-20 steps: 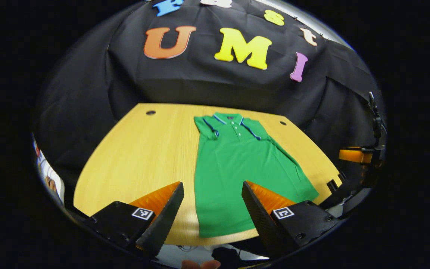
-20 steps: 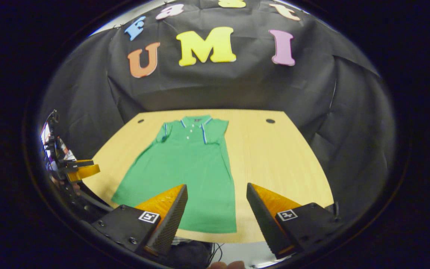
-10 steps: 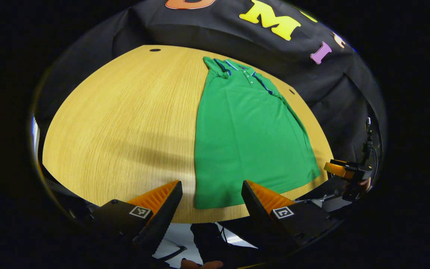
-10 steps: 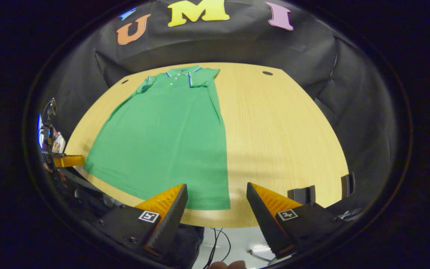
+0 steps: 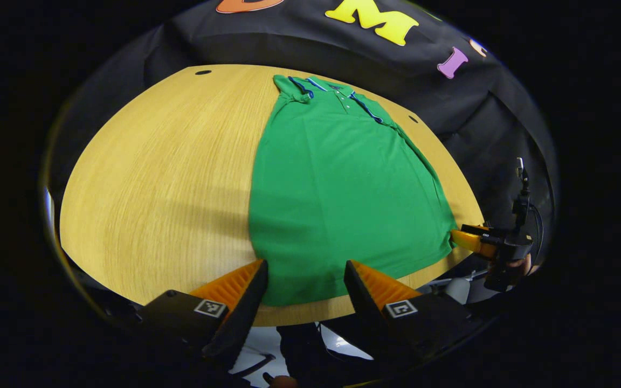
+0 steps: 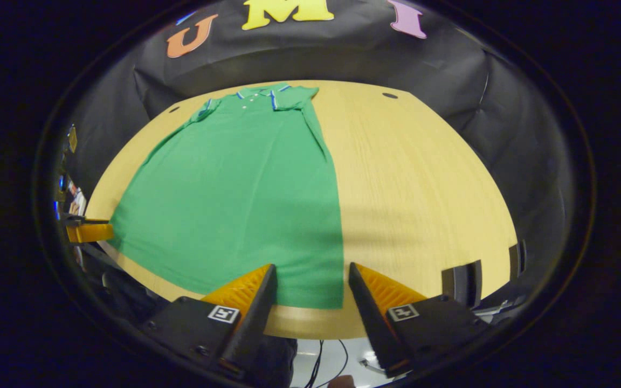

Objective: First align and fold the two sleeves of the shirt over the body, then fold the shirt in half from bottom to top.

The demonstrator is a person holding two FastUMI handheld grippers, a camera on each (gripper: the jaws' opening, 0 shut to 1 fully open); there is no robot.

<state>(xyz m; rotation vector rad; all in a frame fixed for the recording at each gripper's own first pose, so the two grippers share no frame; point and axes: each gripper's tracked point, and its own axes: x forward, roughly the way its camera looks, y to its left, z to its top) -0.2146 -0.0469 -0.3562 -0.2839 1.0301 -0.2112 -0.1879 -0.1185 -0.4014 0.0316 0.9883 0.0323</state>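
Observation:
A green polo shirt [image 5: 337,183] [image 6: 246,178] lies flat on the wooden table [image 5: 159,178], collar at the far end, both sleeves folded in over the body. My left gripper [image 5: 305,272] is open at the hem's left corner, its fingers either side of the cloth edge near the table's front. My right gripper [image 6: 310,275] is open at the hem's right corner in the same way. The right gripper [image 5: 477,242] also appears at the far right of the left gripper view. The left gripper [image 6: 87,231] appears at the far left of the right gripper view.
The table [image 6: 423,178] has bare wood on both sides of the shirt and small round holes [image 5: 202,71] [image 6: 390,95] near its far corners. Black clamps [image 6: 464,280] sit on the front right edge. The floor with cables [image 6: 316,355] lies below the front edge.
Both grippers have tipped down and moved in towards the shirt's hem; the shirt now looks larger and the hem corners sit between the open fingers.

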